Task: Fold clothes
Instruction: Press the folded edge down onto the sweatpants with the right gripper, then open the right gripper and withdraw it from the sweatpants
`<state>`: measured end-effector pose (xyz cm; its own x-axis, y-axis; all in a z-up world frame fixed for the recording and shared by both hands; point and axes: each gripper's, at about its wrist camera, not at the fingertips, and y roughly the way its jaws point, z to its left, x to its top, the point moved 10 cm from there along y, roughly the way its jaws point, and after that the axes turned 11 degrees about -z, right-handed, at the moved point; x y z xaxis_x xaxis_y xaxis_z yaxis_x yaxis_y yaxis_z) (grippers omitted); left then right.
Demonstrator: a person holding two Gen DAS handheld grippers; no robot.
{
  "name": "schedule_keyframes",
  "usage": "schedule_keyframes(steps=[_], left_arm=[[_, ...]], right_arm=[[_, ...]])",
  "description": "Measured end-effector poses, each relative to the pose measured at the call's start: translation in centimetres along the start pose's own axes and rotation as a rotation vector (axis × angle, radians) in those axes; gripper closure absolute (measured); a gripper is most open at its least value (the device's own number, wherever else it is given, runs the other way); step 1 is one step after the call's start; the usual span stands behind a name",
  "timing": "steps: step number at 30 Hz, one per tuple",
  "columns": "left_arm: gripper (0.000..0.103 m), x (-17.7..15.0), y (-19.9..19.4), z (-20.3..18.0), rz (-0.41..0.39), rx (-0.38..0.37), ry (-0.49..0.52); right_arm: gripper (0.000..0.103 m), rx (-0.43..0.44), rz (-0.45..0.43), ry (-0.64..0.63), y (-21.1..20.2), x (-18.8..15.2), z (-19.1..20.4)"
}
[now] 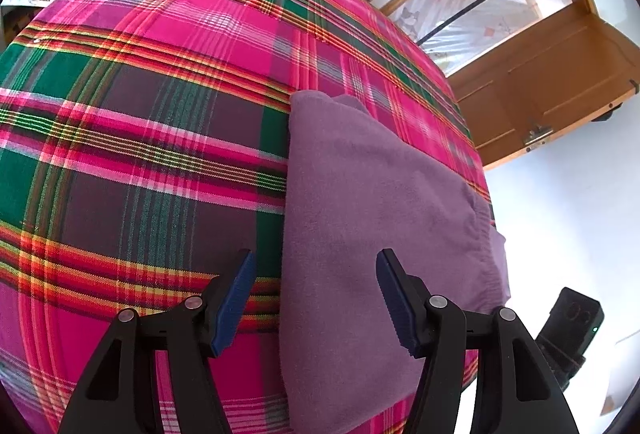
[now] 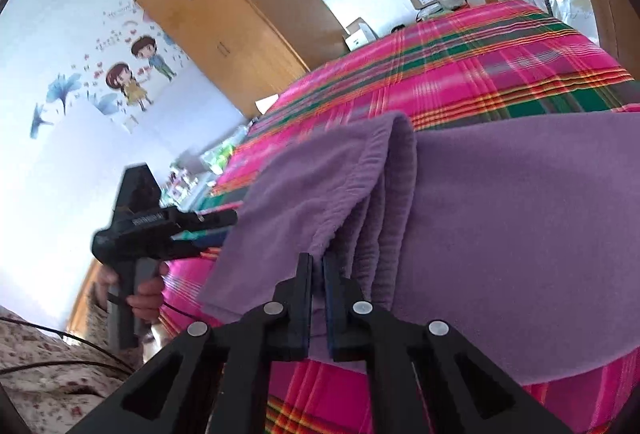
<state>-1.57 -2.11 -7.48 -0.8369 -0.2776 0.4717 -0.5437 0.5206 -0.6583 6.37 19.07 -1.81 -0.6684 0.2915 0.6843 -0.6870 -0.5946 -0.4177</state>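
A plain purple garment (image 1: 372,194) is seen on a bedspread (image 1: 140,94) checked in pink, green, red and yellow; the cupboard (image 2: 232,18) is orange-brown.

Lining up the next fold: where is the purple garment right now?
The purple garment lies on the plaid bedspread near its right edge; right gripper pinches its hem.

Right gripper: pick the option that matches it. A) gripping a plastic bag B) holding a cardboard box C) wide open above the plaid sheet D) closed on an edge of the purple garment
D: in the right wrist view the right gripper has its jaws nearly together, pinching an edge of the folded purple garment.
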Motion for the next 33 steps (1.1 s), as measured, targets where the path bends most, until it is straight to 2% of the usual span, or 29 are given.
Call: schedule_keyframes(steps=[7,10,14,19,22,25,33], left_arm=[[0.039,-0.1,-0.1,-0.1,0.0,0.004,0.006],[0.039,-0.1,-0.1,-0.2,0.002,0.007,0.007],[0.039,-0.2,-0.1,-0.2,0.003,0.013,0.009],[0.039,-0.5,-0.1,-0.4,0.01,0.023,0.017],[0.039,-0.7,-0.2,-0.4,0.01,0.025,0.024],[0.039,-0.7,-0.2,-0.4,0.014,0.027,0.026],[0.039,-0.8,-0.6,0.1,0.029,0.016,0.007]], right_arm=[[0.096,-0.056,0.048,0.078,0.9,-1.8,-2.4],[0.094,-0.058,0.04,0.083,0.8,-1.2,-2.3],[0.081,-0.107,0.003,0.028,0.7,0.7,-2.5],[0.075,-0.149,-0.022,0.035,2.9,4.0,-4.1],[0.073,-0.163,-0.007,0.015,4.6,4.4,-4.5],[0.073,-0.233,0.019,-0.007,5.6,3.7,-5.6],[0.069,-0.312,-0.003,-0.037,4.3,3.7,-5.9]])
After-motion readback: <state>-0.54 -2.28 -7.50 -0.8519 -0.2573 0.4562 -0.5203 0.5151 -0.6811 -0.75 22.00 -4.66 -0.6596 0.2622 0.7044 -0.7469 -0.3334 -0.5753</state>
